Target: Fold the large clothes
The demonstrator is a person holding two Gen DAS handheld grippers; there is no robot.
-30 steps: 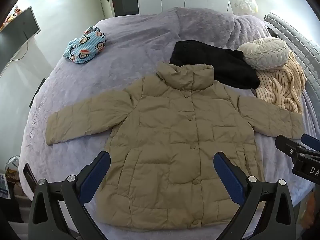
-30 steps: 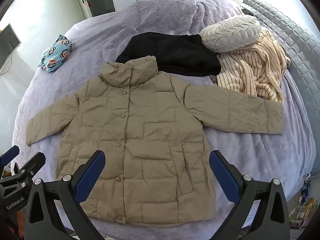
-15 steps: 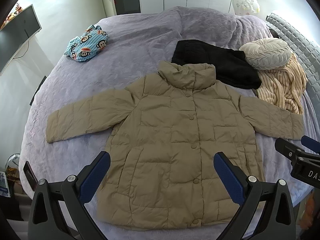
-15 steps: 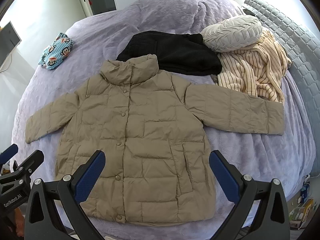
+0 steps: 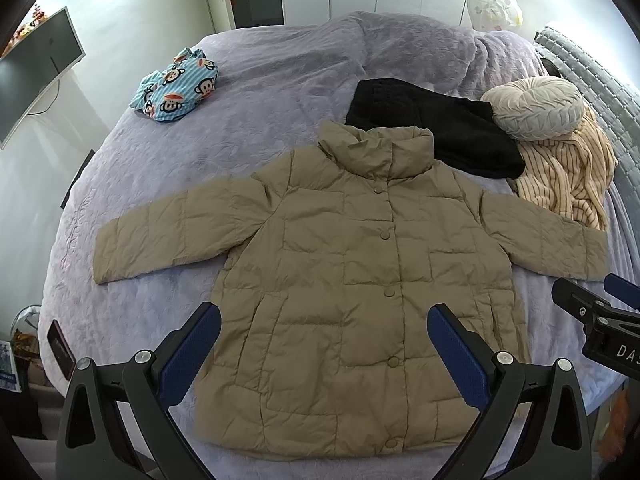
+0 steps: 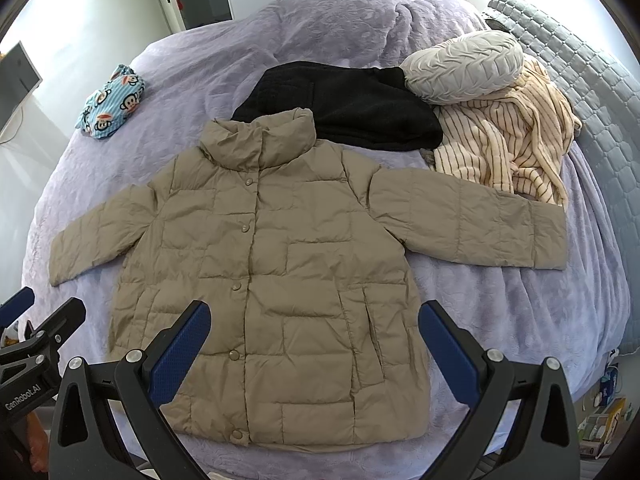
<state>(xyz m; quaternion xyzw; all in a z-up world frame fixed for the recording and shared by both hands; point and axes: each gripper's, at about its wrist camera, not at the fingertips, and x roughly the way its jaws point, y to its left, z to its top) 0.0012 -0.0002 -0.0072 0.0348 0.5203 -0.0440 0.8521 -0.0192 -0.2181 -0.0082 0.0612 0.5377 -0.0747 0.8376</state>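
A khaki quilted jacket (image 5: 352, 280) (image 6: 280, 272) lies flat and buttoned on a lilac bed (image 5: 260, 92), front up, both sleeves spread out, collar pointing away from me. My left gripper (image 5: 324, 344) hovers open above the jacket's hem, blue pads wide apart and empty. My right gripper (image 6: 314, 340) is open too, over the lower right half of the jacket. The right gripper's tip (image 5: 592, 312) shows at the right edge of the left wrist view. The left gripper's tip (image 6: 44, 332) shows at the left edge of the right wrist view.
Beyond the collar lies a black garment (image 5: 432, 128). A round grey cushion (image 5: 536, 108) sits on a striped beige garment (image 5: 568, 176) at the right. A blue monkey-print cloth (image 5: 176, 88) lies far left. A monitor (image 5: 36, 68) stands left of the bed; white closets at the back.
Both views have drifted slightly, so the jacket sits a little lower in each frame. The jacket itself has not moved and both grippers stay open.
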